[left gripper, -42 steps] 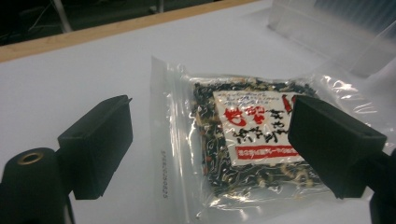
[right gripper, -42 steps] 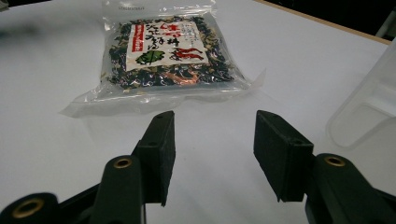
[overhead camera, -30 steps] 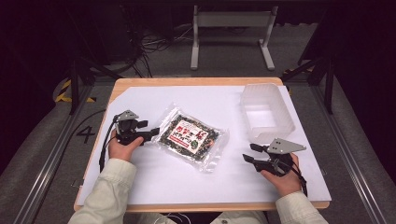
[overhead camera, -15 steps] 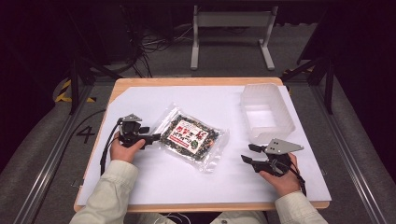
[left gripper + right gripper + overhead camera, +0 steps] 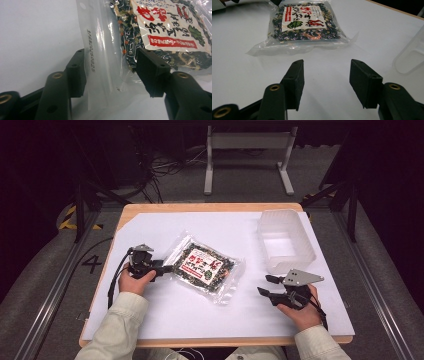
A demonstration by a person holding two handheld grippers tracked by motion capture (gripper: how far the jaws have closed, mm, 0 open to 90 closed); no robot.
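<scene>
A clear packet of dark dried food with a white and red label [image 5: 205,265] lies flat on the white sheet, left of centre. My left gripper [image 5: 167,268] is at the packet's left end. In the left gripper view that gripper [image 5: 110,62] is open, and the packet's [image 5: 165,27] clear sealed edge lies between its jaws. At the front right my right gripper [image 5: 265,285] rests low over the sheet, open and holding nothing. In the right gripper view its jaws [image 5: 325,67] point toward the packet [image 5: 303,21], which lies well ahead of them.
A translucent plastic tub [image 5: 295,262] stands at the back right of the white sheet [image 5: 150,225], just beyond my right gripper; its wall [image 5: 412,50] is at the right edge of the right gripper view. The wooden table edge [image 5: 200,207] frames the sheet.
My left gripper has slid right along the sheet until the packet's sealed edge lies between its open jaws. The right gripper has barely shifted.
</scene>
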